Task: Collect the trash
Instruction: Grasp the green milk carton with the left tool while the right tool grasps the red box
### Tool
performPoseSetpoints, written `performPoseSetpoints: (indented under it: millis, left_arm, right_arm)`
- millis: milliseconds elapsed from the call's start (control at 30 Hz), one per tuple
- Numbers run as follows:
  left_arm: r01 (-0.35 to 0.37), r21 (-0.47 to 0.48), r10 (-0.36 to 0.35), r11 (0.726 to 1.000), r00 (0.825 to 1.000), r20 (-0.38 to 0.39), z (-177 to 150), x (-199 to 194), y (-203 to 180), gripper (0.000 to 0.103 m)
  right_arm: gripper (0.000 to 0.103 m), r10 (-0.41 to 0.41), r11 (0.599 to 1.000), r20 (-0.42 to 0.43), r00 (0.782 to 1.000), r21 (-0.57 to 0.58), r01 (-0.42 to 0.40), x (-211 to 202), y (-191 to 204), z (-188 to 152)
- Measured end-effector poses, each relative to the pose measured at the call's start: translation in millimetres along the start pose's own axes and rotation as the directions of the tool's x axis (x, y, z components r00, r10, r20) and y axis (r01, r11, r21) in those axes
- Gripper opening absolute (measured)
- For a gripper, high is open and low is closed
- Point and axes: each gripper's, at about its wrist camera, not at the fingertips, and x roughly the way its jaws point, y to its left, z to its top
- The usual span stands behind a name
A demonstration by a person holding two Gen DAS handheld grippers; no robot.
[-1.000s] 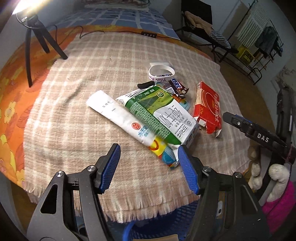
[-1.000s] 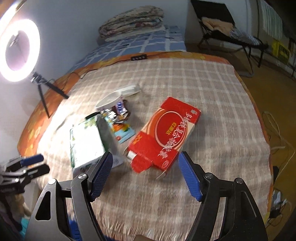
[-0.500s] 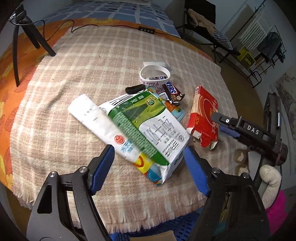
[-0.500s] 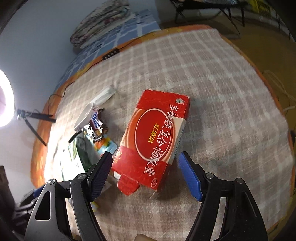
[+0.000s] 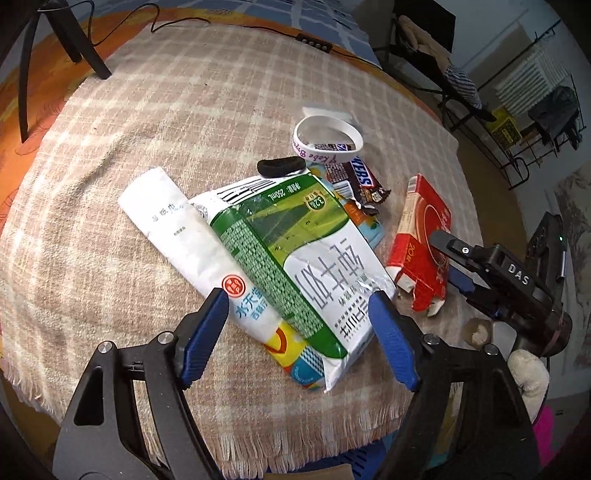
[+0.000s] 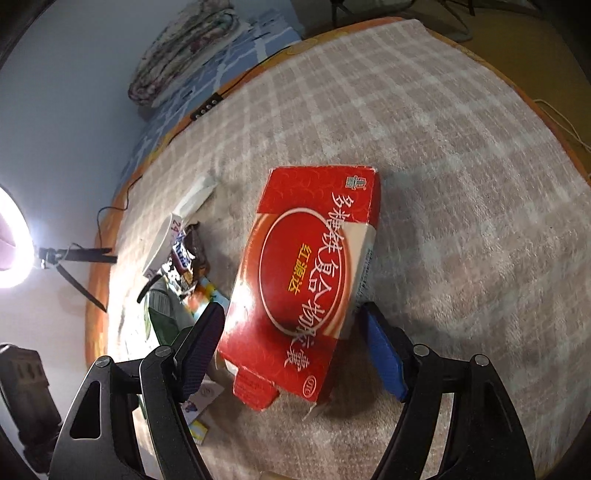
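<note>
A pile of trash lies on the checked beige blanket. My left gripper is open, its blue pads on either side of the near end of a green-and-white milk carton that lies over a white wrapper. Behind them are a Snickers wrapper, a white wristband and a black hair tie. My right gripper is open around the near end of a flat red box; the box also shows in the left wrist view.
A ring light on a tripod stands at the blanket's left. A power strip and cable lie at the far edge. A blue basket sits below the near edge. A chair and drying rack stand beyond.
Both grippers moved forward and down. The left one now straddles the milk carton's near end; the right one now straddles the red box. Both stay open.
</note>
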Motion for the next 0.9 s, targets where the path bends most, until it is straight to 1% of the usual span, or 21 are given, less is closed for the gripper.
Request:
performPoseSetpoints:
  millis: [67, 133, 167, 233, 267, 300, 367, 433, 533, 600, 667, 700, 733, 833, 867, 900]
  left_arm:
    - [-0.002, 0.001, 0.002, 1.0, 1.0, 0.0, 3.6, 3.3, -0.6, 0.08]
    - [-0.006, -0.001, 0.006, 1.0, 1.0, 0.011, 7.4, 4.8, -2.0, 0.074]
    - [-0.007, 0.002, 0.007, 1.0, 1.0, 0.016, 8.0, 4.5, -2.9, 0.07]
    - [-0.006, 0.012, 0.006, 1.0, 0.999, 0.033, 11.9, 3.7, -6.6, 0.068]
    - [-0.005, 0.013, 0.005, 1.0, 0.999, 0.04, 12.8, 2.9, -7.4, 0.066]
    - [-0.004, 0.015, 0.004, 1.0, 0.999, 0.051, 14.2, 1.7, -8.8, 0.06]
    - [-0.005, 0.021, 0.003, 1.0, 0.998, 0.065, 16.1, -0.1, -10.7, 0.059]
    - [0.0, 0.022, -0.002, 1.0, 0.996, 0.088, 19.4, -3.0, -13.5, 0.059]
    - [0.019, 0.021, -0.021, 1.0, 0.993, 0.115, 23.3, -9.0, -16.5, 0.057]
    - [0.032, 0.023, -0.035, 0.999, 0.991, 0.132, 26.1, -13.0, -19.8, 0.053]
    - [0.044, 0.028, -0.048, 0.999, 0.989, 0.141, 28.0, -14.7, -22.7, 0.053]
    - [0.047, 0.03, -0.05, 0.998, 0.988, 0.143, 29.8, -14.5, -24.5, 0.053]
    - [0.047, 0.03, -0.051, 0.998, 0.988, 0.144, 30.2, -14.0, -24.7, 0.053]
    - [0.058, 0.016, -0.059, 0.998, 0.989, 0.134, 32.8, -8.4, -25.6, 0.053]
    - [0.059, 0.014, -0.061, 0.998, 0.989, 0.131, 30.4, -7.5, -26.5, 0.052]
    - [0.057, 0.014, -0.058, 0.998, 0.991, 0.124, 31.5, -4.2, -27.4, 0.045]
  right_arm:
    - [0.076, 0.014, 1.0, 0.007, 1.0, 0.02, -0.015, 0.9, -1.6, 2.7]
    - [0.076, 0.021, 0.999, 0.011, 1.0, 0.028, -0.022, 1.3, -2.9, 5.2]
    - [0.076, 0.023, 0.999, 0.012, 1.0, 0.03, -0.023, 1.6, -3.2, 6.3]
    - [0.074, 0.023, 0.999, 0.015, 1.0, 0.033, -0.024, 1.7, -3.5, 8.0]
    - [0.074, 0.028, 0.999, 0.016, 0.999, 0.036, -0.029, 1.8, -3.4, 8.6]
    - [0.072, 0.037, 0.998, 0.017, 0.999, 0.042, -0.037, 1.6, -3.6, 9.1]
    - [0.057, 0.056, 0.997, 0.012, 0.998, 0.052, -0.057, 2.1, -4.5, 10.2]
    - [0.052, 0.083, 0.994, 0.001, 0.997, 0.065, -0.083, 3.0, -5.3, 11.3]
    - [0.052, 0.102, 0.992, 0.011, 0.995, 0.074, -0.103, 2.2, -3.4, 12.0]
    - [0.05, 0.124, 0.989, 0.022, 0.992, 0.083, -0.125, -0.2, -1.3, 12.6]
    - [0.04, 0.161, 0.983, 0.033, 0.986, 0.083, -0.163, -4.1, 2.5, 14.3]
    - [0.038, 0.171, 0.982, 0.033, 0.985, 0.076, -0.173, -5.2, 5.0, 14.4]
    - [0.035, 0.178, 0.982, 0.033, 0.984, 0.064, -0.179, -6.0, 9.0, 14.4]
    - [0.033, 0.178, 0.983, 0.034, 0.983, 0.037, -0.179, -5.9, 17.3, 12.5]
    - [0.026, 0.178, 0.983, 0.031, 0.984, 0.032, -0.179, -4.8, 19.1, 11.9]
    - [0.021, 0.179, 0.983, 0.025, 0.984, 0.03, -0.179, -3.3, 20.2, 11.4]
